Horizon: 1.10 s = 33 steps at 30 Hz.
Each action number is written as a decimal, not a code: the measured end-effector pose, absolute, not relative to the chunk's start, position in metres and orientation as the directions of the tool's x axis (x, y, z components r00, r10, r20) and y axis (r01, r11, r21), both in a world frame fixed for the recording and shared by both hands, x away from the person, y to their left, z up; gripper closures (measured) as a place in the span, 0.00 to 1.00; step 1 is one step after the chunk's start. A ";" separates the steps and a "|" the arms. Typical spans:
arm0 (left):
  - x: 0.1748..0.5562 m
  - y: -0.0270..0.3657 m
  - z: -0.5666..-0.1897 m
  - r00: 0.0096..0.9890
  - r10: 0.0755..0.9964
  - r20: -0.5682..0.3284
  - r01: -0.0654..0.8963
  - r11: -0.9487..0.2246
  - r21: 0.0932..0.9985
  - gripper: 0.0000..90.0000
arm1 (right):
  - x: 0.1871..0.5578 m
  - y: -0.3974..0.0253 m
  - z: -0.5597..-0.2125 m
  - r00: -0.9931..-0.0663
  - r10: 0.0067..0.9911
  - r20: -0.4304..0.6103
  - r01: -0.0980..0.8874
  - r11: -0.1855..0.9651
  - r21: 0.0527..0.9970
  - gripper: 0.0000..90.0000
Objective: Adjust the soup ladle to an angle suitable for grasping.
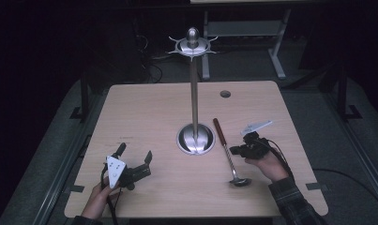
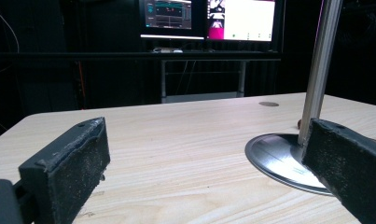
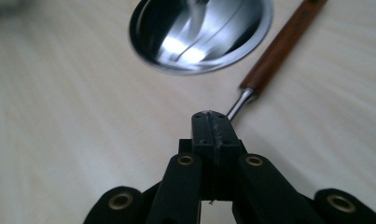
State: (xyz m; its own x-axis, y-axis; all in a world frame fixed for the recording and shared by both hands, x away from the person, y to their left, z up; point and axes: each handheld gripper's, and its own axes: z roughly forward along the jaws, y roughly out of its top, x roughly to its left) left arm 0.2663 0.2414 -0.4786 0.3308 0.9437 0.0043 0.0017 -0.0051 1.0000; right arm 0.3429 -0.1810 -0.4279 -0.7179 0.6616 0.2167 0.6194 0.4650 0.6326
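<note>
Ladle (image 1: 226, 151), just beside right hand-held gripper (image 1: 234, 150)

A small round grommet (image 1: 225, 93) sits near the far edge of the wooden table (image 1: 149, 108). Two lit monitors (image 2: 208, 18) stand behind.

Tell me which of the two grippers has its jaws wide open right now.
The left gripper, on the table's near-left: its black jaws stand spread apart. The right gripper, beside the wooden-handled metal ladle, has its jaws pressed together.
</note>
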 end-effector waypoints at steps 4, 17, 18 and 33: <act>0.266 0.242 -0.479 0.331 0.944 0.005 0.002 -0.006 1.000 0.00 | 0.329 -0.172 -0.425 -0.728 0.649 0.220 0.633 0.514 0.579 1.00; 0.266 0.241 -0.479 0.331 0.944 0.005 0.002 -0.006 1.000 0.00 | 0.318 -0.153 -0.438 -0.746 0.640 0.184 0.635 0.601 0.485 1.00; 0.266 0.241 -0.479 0.331 0.944 0.005 0.002 -0.006 1.000 0.00 | 0.318 -0.153 -0.439 -0.745 0.642 0.182 0.637 0.603 0.479 1.00; 0.266 0.241 -0.479 0.331 0.944 0.004 0.002 -0.005 1.000 0.00 | 0.319 -0.154 -0.443 -0.735 0.654 0.182 0.657 0.619 0.431 1.00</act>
